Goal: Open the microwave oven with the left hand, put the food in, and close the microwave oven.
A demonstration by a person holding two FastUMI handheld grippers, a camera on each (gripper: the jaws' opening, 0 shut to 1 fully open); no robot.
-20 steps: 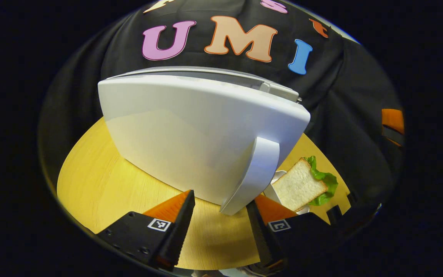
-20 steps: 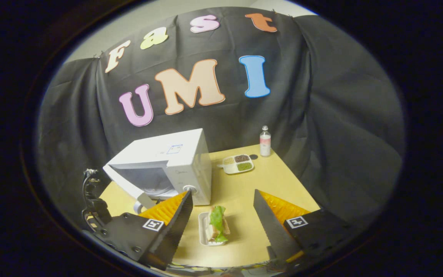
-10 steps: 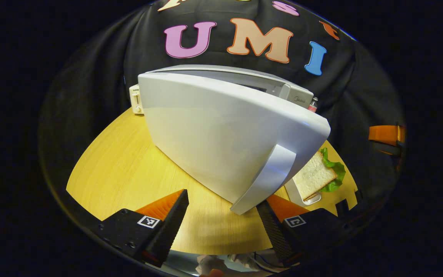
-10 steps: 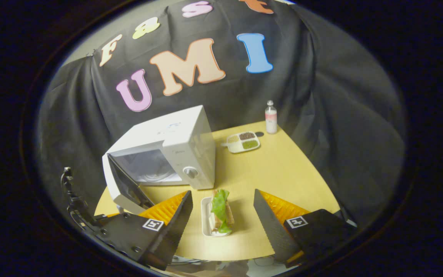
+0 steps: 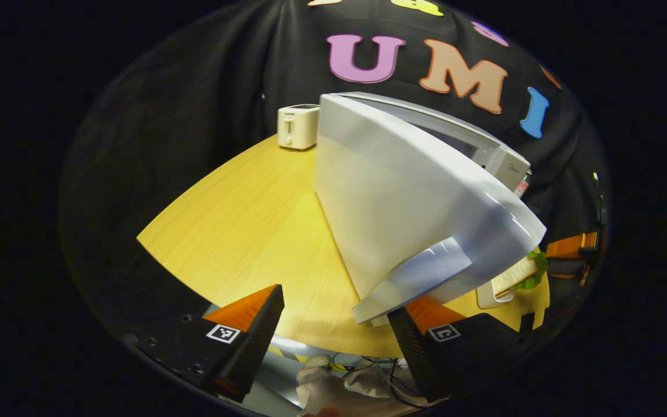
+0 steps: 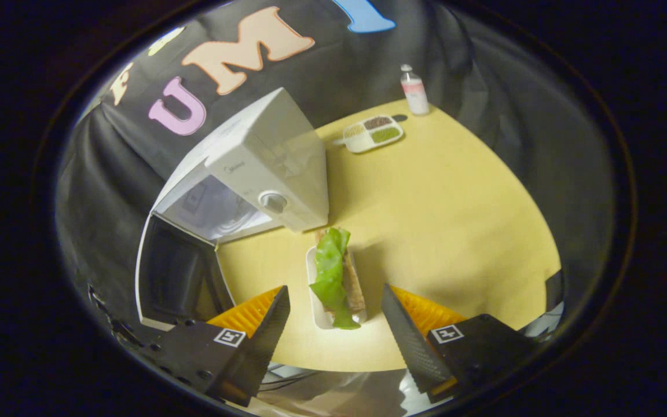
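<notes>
The white microwave oven [image 6: 270,168] stands on the wooden table [image 6: 455,208] with its door [image 5: 403,214] swung wide. In the left gripper view the door's handle [image 5: 411,281] lies just ahead of my left gripper [image 5: 336,330], whose fingers are spread apart, the right one under the handle's lower end. The sandwich with lettuce [image 6: 336,275] rests on a small white tray [image 6: 317,289] in front of the oven. My right gripper [image 6: 336,324] hovers open just above the sandwich, one finger on each side. The sandwich [image 5: 521,277] also peeks out past the door's edge.
A white toaster [image 5: 297,126] stands at the table's far left corner. At the far right are a divided dish of grains [image 6: 373,133] and a small bottle [image 6: 414,90]. The table's near edge lies under both grippers, with cloth and cables below.
The microwave door has swung from partly to wide open as my left gripper pulled back and left. My right gripper has come down and forward over the sandwich.
</notes>
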